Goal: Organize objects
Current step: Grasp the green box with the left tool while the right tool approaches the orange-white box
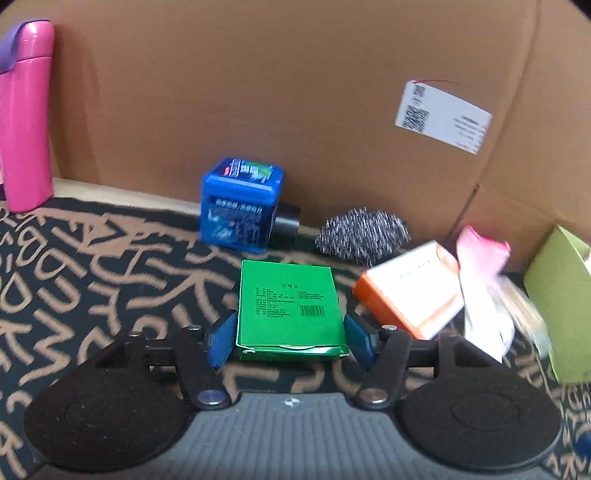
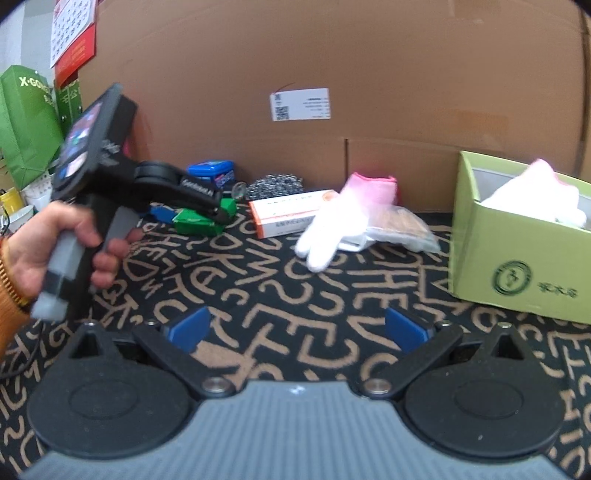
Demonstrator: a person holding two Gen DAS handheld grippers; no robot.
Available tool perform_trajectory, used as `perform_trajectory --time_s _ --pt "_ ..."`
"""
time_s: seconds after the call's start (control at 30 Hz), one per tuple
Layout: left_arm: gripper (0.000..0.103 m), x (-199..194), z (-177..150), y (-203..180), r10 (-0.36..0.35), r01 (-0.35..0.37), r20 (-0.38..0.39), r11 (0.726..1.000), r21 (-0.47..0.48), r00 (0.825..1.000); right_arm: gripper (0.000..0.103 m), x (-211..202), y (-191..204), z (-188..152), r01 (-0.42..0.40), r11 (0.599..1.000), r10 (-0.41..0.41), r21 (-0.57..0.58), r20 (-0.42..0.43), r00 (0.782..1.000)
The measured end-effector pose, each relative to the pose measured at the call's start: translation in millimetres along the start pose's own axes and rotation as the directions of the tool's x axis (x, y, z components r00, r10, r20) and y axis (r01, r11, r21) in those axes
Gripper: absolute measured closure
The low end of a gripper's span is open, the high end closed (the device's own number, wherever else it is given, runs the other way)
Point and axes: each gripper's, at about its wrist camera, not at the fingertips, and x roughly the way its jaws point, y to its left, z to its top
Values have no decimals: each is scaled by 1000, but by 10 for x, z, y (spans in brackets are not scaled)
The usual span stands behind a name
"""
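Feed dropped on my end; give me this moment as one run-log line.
left gripper: jaws flanking green box, contact unclear | right gripper: open, empty, over mat | light green carton: holds one glove

a cardboard wall point(image 2: 369, 74) with a white label point(image 2: 300, 104), a patterned cloth point(image 2: 280, 280), perhaps a calendar point(image 2: 74, 33).

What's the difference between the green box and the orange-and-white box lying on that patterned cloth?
The green box is plain green with black print and a barcode; the orange-and-white box is white on top with orange edges. The green box sits between the blue pads of the left gripper; the orange-and-white box has no gripper around it and a white glove leans on one end. Both are flat cartons lying on the cloth.
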Motion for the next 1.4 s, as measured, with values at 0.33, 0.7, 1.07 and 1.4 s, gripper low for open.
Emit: perform_trajectory --time_s 0.33,0.7,1.07,1.4 --pt "37 -590 -483 289 -29 29 16 1000 -10 999 0 452 248 400 -5 997 8 -74 40 999" --pt "37 -725 -580 504 -68 69 14 997 -29 998 44 1650 476 1097 72 990 -69 -121 33 997" --pt "31 -709 -583 484 -96 96 23 995 -5 995 53 1231 243 543 129 983 -128 -133 16 992" --pt "28 -750 -592 414 -95 95 10 995 7 995 37 972 79 462 141 987 -143 -80 -29 989"
